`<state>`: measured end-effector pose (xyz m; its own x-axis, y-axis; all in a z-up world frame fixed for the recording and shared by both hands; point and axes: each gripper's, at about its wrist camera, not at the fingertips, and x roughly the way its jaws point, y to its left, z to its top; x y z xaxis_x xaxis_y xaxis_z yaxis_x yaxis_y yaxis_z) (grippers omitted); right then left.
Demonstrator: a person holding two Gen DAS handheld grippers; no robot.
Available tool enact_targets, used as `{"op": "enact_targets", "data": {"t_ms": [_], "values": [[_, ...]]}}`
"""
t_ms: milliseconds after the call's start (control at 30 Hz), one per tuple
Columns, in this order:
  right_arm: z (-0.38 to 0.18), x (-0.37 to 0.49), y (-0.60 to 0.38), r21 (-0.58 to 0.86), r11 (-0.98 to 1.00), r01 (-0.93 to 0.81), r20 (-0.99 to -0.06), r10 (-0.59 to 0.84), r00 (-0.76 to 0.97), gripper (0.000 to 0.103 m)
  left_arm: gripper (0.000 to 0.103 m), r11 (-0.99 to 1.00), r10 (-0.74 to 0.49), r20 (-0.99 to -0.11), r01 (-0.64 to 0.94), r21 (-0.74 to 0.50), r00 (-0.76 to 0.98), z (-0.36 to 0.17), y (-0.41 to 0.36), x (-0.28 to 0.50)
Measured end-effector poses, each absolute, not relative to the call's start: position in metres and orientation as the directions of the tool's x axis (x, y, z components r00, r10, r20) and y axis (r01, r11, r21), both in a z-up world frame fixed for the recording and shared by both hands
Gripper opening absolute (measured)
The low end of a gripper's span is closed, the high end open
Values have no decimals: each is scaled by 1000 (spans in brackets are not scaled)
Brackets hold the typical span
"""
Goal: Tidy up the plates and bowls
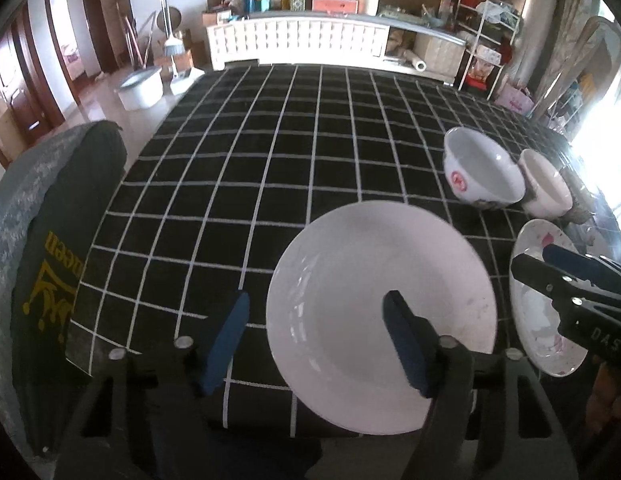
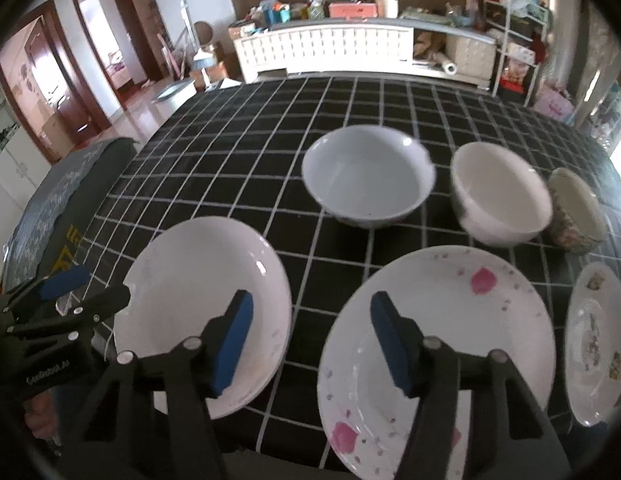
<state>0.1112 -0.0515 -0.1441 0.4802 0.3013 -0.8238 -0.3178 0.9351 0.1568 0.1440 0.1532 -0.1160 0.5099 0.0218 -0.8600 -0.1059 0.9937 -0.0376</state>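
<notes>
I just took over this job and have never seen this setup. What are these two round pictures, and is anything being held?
No robot here: a person holds a two-finger gripper in each hand, each with a fisheye camera looking along its blue pads. The left view shows the left gripper open above a plain white plate. The right view shows the right gripper open, near a pink-flowered plate. On the black checked tablecloth also stand three bowls and a third plate. Nothing is held.
</notes>
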Motion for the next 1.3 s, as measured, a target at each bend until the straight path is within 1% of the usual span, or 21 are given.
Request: {"op": "enact_targets", "data": {"t_ms": [167, 200, 267, 300, 367, 400, 433, 467, 533, 567, 633, 700, 767, 800, 967, 1000, 1300], "values": [[-156, 116, -43, 158, 927, -341, -841, 307, 445, 65, 65, 990, 45, -880, -140, -24, 473, -128, 169, 148], [-158, 117, -42, 163, 924, -346, -845, 312, 435, 65, 64, 990, 44, -884, -141, -25, 466, -130, 170, 149], [-162, 118, -38, 154, 925, -348, -850, 304, 430, 63, 58, 989, 29, -892, -144, -40, 451, -136, 174, 150], [-162, 118, -37, 139, 925, -353, -849, 295, 438, 60, 53, 988, 21, -897, -147, -49, 442, -138, 174, 150], [-163, 119, -36, 144, 921, -361, -851, 302, 430, 53, 52, 984, 1, -904, -160, -75, 427, -144, 179, 151], [-165, 120, -36, 154, 920, -361, -855, 307, 417, 47, 48, 984, 1, -907, -162, -74, 422, -145, 179, 150], [-167, 120, -35, 149, 919, -364, -859, 303, 413, 44, 45, 984, 2, -909, -161, -72, 417, -147, 179, 150], [-169, 121, -35, 142, 920, -365, -862, 296, 412, 43, 43, 985, 8, -911, -163, -65, 412, -149, 180, 150], [-174, 122, -34, 151, 916, -371, -869, 302, 393, 38, 32, 984, 0, -914, -165, -73, 406, -151, 181, 149], [-176, 122, -33, 150, 917, -369, -872, 299, 387, 36, 29, 981, -17, -918, -171, -92, 397, -154, 183, 149], [-180, 122, -33, 149, 919, -364, -882, 290, 372, 27, 19, 975, -41, -922, -186, -121, 384, -158, 187, 149], [-182, 121, -34, 144, 920, -364, -885, 284, 370, 22, 16, 974, -43, -922, -188, -124, 385, -160, 187, 149], [-182, 120, -34, 142, 921, -362, -887, 281, 367, 20, 13, 974, -49, -920, -187, -131, 390, -160, 186, 148], [-183, 120, -35, 147, 921, -360, -888, 284, 363, 18, 11, 973, -52, -919, -187, -135, 390, -159, 186, 147], [-184, 119, -36, 150, 922, -357, -889, 283, 359, 16, 10, 970, -57, -919, -195, -143, 390, -158, 187, 146], [-184, 119, -36, 153, 921, -359, -889, 287, 358, 15, 10, 969, -61, -919, -197, -148, 390, -158, 188, 146], [-179, 121, -40, 142, 934, -329, -879, 272, 392, 14, 10, 972, -69, -912, -180, -153, 405, -155, 179, 148]]}}
